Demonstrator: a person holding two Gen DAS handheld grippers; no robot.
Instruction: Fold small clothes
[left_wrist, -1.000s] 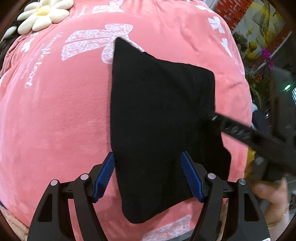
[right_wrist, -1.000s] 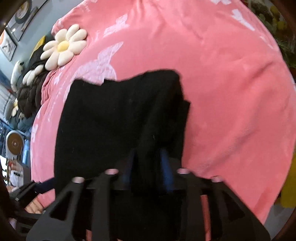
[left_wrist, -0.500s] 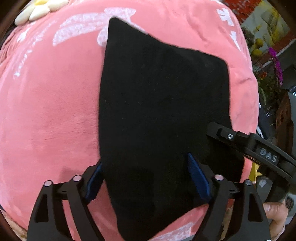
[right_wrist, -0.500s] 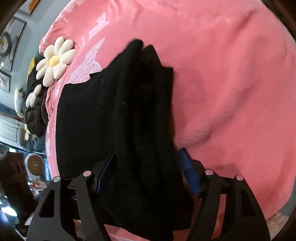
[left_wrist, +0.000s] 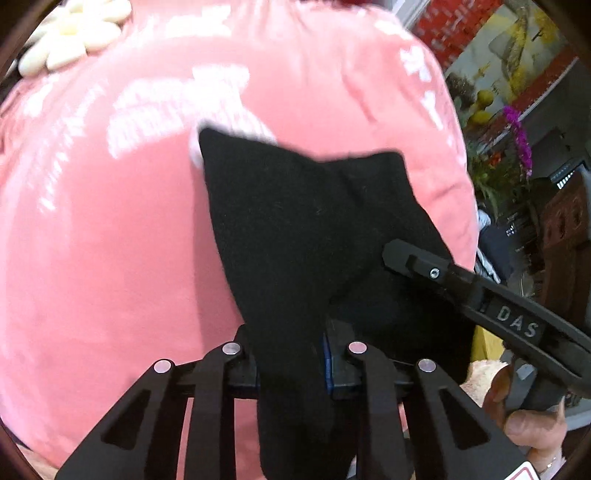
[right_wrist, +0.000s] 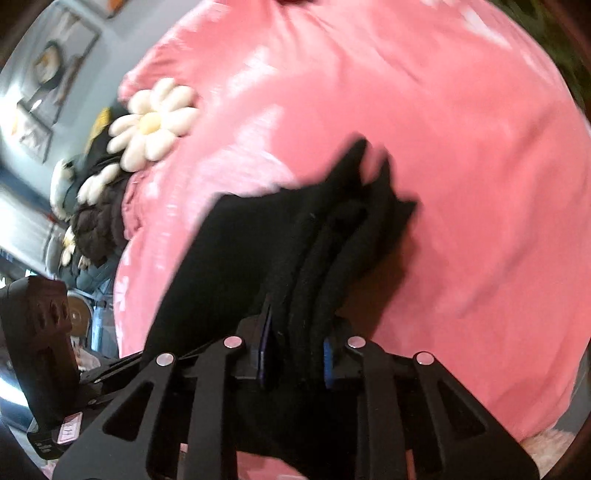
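A black folded garment (left_wrist: 295, 229) lies on a pink plush blanket (left_wrist: 96, 229), its near edge lifted. My left gripper (left_wrist: 290, 360) is shut on the garment's near left edge. My right gripper (right_wrist: 295, 354) is shut on the stacked layers of the garment (right_wrist: 288, 243) at its near right edge. The right gripper (left_wrist: 480, 291) also shows in the left wrist view, reaching in from the right onto the cloth. The left gripper's body (right_wrist: 44, 332) shows at the left of the right wrist view.
The blanket (right_wrist: 461, 166) has white bow prints. A white daisy cushion (right_wrist: 155, 125) and dark plush items (right_wrist: 96, 229) sit at its far left. Beyond the right blanket edge stand flowers (left_wrist: 517, 140) and furniture.
Both grippers were open around the garment's near edge half a second ago; now both have closed on it and lifted it, bunching the cloth. The views are blurred by motion.
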